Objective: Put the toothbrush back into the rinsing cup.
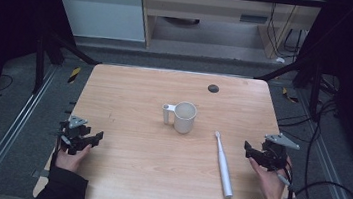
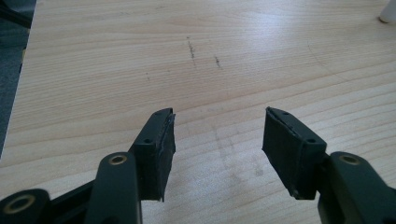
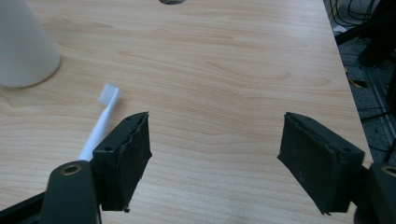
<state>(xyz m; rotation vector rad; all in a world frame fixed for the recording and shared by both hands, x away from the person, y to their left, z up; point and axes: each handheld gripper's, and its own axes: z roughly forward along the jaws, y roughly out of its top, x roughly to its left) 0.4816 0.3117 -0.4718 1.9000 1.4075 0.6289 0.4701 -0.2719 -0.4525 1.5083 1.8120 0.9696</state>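
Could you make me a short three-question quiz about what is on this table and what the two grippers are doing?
1. True or false: the toothbrush stands inside the cup.
2. Which gripper is nearer the toothbrush: A) left gripper, B) right gripper?
3. Fill in: both grippers have their jaws ___ and hold nothing.

Key
1. False. It lies flat on the table, apart from the cup, bristles pointing toward it.
2. B. In the right gripper view the brush head shows just past one jaw.
3. Open. Bare wood shows between each pair of jaws.
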